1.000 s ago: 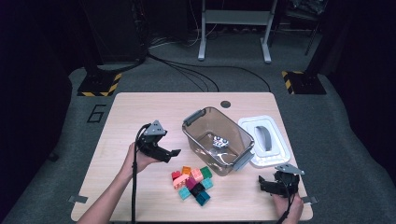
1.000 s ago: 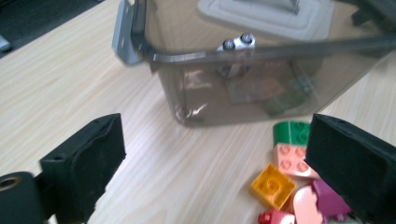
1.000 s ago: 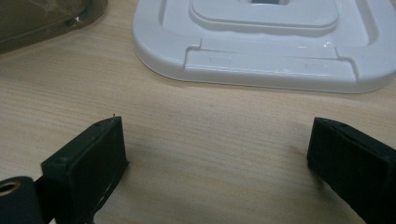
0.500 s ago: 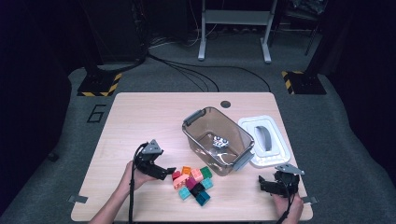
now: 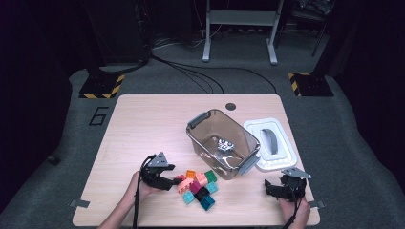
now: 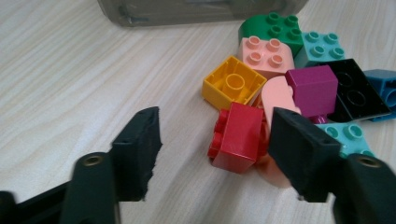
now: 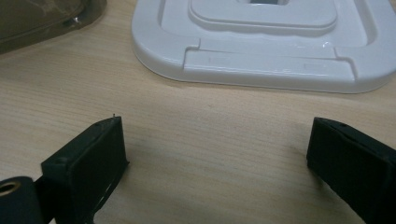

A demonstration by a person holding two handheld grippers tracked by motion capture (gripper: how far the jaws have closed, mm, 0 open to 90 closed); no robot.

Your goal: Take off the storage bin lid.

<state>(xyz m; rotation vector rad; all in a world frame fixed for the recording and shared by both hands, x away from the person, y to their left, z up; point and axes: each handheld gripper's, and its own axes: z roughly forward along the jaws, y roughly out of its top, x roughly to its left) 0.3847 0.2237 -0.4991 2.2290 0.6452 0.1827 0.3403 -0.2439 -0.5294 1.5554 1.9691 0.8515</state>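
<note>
1. High view: my left gripper [image 5: 168,181] lies low on the worktop [image 5: 143,124], the forearm coming in from the bottom edge, its jaws pointing right into the near end of the brick pile. My right gripper [image 5: 273,189] rests near the worktop's right corner, just in front of the white lid [image 5: 272,143]. A second ago the left gripper hung higher and farther from the pile; it has come down to it, while the right one has kept its place.
2. Left gripper view: the jaws have just been closing, now half wide, and the red brick [image 6: 237,136] lies between them, close against the right jaw with a clear gap to the left one. The yellow brick [image 6: 233,86] sits just behind.
3. Right gripper view: jaws wide apart over bare wood, facing the lid [image 7: 261,42].
</note>
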